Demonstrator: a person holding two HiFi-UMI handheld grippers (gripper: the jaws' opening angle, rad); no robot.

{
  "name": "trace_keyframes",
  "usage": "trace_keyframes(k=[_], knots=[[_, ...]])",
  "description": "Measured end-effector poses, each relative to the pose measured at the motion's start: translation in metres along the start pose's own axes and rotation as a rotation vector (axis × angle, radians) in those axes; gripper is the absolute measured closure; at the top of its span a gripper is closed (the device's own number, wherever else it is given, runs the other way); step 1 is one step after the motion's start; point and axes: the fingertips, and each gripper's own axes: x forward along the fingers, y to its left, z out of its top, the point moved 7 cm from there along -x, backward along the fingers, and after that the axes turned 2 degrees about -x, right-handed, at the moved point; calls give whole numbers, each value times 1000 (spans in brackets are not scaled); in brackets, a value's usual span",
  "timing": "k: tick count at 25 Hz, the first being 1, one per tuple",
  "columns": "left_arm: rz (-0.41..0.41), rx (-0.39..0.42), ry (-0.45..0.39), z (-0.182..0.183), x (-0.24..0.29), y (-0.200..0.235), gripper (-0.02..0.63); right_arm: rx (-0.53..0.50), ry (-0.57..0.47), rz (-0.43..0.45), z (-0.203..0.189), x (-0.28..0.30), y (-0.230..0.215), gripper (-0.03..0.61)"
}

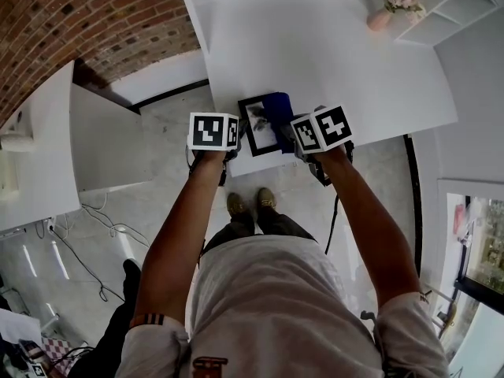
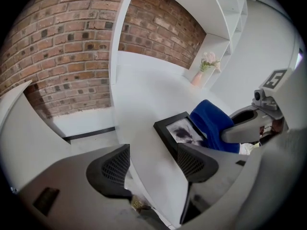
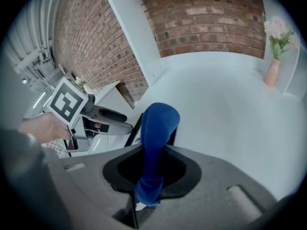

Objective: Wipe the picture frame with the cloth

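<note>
Head view looked down on a black rectangular picture frame that lay flat on a smooth white table, close to the near edge, with a soft blue cloth bunched over its right part. Far back on the table a pink vase with pale flowers stood, and a rough red brick wall ran at the left. Only this view showed both arms of the person and the shoes below the table edge. Left gripper view gave what the marker cubes hid from above: the left gripper had its two dark, mesh-textured pads wide apart and held nothing. Between them only the bare table edge showed, and the right pad stood just in front of the near corner of the frame. This view also showed a grey, smudgy picture inside the frame. Right gripper view showed the right gripper closed on the cloth, which rose from between the jaws as a thick, rounded fold. It covered most of the frame there, so only a thin black edge showed beside it.
</note>
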Motion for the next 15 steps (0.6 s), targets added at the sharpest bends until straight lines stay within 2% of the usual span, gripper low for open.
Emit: trace_keyframes(k=[9, 15], knots=[[-1, 2, 2, -8, -2, -9, 305, 36, -28, 127, -9, 10, 51, 508], [9, 19, -3, -9, -1, -11, 307, 38, 1, 107, -20, 27, 55, 508]])
